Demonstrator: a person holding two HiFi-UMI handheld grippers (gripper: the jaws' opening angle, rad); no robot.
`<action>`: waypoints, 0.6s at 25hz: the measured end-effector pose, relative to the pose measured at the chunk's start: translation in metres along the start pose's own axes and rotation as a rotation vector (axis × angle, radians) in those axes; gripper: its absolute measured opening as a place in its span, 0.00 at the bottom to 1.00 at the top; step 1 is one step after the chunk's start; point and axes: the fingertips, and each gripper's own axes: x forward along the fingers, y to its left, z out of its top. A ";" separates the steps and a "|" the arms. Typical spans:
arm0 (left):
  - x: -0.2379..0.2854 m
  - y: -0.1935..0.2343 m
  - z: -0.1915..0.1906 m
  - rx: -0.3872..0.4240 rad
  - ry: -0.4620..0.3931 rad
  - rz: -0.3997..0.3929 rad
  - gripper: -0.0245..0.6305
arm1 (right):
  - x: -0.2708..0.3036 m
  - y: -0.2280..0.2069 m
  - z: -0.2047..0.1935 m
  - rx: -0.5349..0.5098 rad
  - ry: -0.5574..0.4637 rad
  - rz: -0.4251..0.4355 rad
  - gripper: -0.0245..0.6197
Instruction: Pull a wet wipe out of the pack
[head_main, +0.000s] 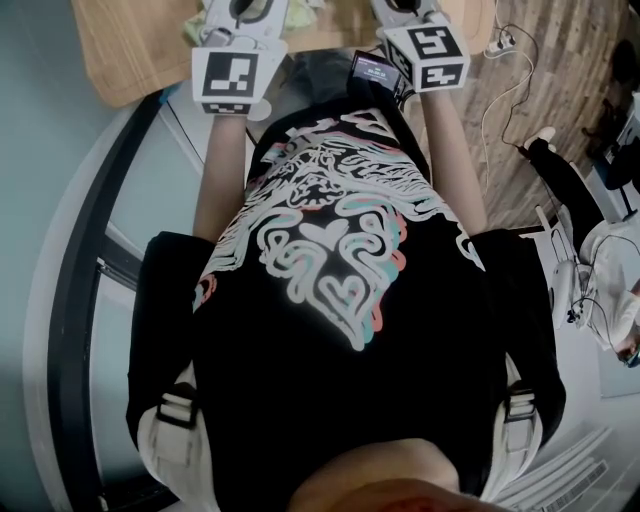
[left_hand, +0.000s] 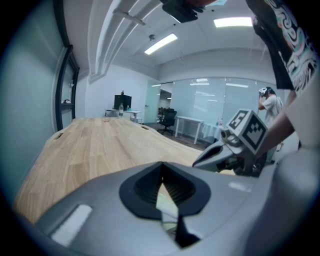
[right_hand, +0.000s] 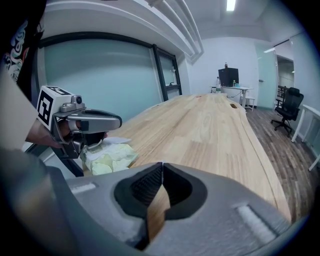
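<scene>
— What does each view give you?

— The long wooden table (right_hand: 210, 125) fills both tong views and runs off toward the far wall. The head view is mostly the person's black patterned shirt (head_main: 330, 270). Only the two marker cubes (head_main: 232, 80) show above it, at the table's near edge.

— And the tongs?

— The left tongs (left_hand: 161, 164) are closed tip to tip. The right tongs (right_hand: 162, 164) are closed too, with nothing caught in them, only wood showing through the gap behind the tips.

— Where's the pack?

— Only the right tongs' view shows it plainly. It is a pale green pack (right_hand: 107, 159) lying on the table near the edge, just under the left tongs. It sits off to the left of the right tongs and apart from them. The left tongs' view gives only a pale sliver below its tips. I can't tell whether the left tongs touch it.
</scene>
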 end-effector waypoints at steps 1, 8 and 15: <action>0.000 0.000 0.000 0.000 0.000 0.001 0.02 | 0.001 0.000 0.000 -0.003 0.000 -0.001 0.05; -0.004 0.001 0.006 0.005 -0.009 0.016 0.02 | -0.001 0.001 0.003 -0.004 -0.007 -0.004 0.18; -0.013 0.001 0.017 0.020 -0.026 0.034 0.02 | -0.013 0.000 0.017 -0.017 -0.045 -0.027 0.18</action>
